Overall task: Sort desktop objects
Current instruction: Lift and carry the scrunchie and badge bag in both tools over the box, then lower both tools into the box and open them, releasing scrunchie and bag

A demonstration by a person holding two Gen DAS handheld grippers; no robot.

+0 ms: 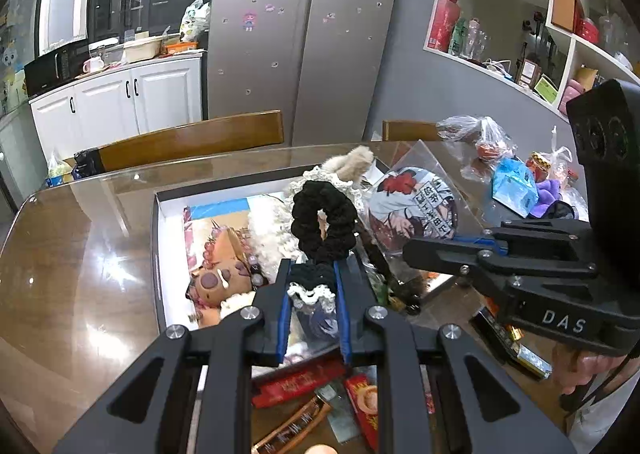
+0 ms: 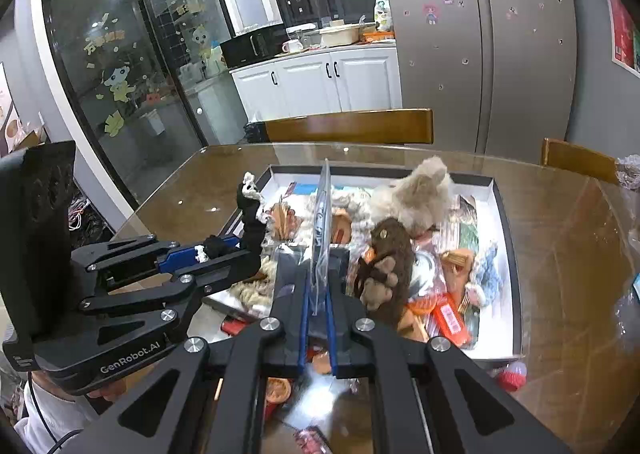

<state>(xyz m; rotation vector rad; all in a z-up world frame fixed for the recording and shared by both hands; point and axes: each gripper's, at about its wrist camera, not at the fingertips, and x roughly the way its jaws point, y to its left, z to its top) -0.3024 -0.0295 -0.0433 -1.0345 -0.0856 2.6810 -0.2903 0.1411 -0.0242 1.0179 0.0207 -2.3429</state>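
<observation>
While the left gripper [image 1: 311,286] pinches the lower loop of a black scrunchie with white lace trim [image 1: 323,223] between its blue-lined fingers [image 1: 284,318], the scrunchie stands up above the fingertips, held over the near part of the open box [image 1: 160,254]. Seen from the right wrist camera, the same gripper [image 2: 224,250] reaches in from the left with the scrunchie [image 2: 250,213] rising from its tip, just over the box's left wall [image 2: 256,189].

The right gripper [image 2: 318,290] is closed to a narrow gap on a clear plastic sleeve [image 2: 323,230], which stands edge-on and upright between its fingers. From the left wrist camera this sleeve faces the lens and shows a round cartoon badge [image 1: 412,209] inside it, with the right gripper [image 1: 416,250] coming in from the right.

Beneath both tools, red packets [image 1: 296,382] lie on the glossy brown table [image 1: 72,254], close to the near edge of the box. Inside the white-lined box lie a brown plush toy [image 2: 386,266], a beige fluffy toy [image 2: 420,189], a pale blue knitted piece [image 2: 488,274] and an orange-red wrapped item [image 2: 450,318], all crowded together. A plush with a round snout [image 1: 218,278] rests on a printed card near the box's left side.

Beyond the table stand a wooden chair back [image 2: 348,125], white cabinets [image 2: 320,77] and a steel fridge dotted with magnets [image 2: 480,33]
</observation>
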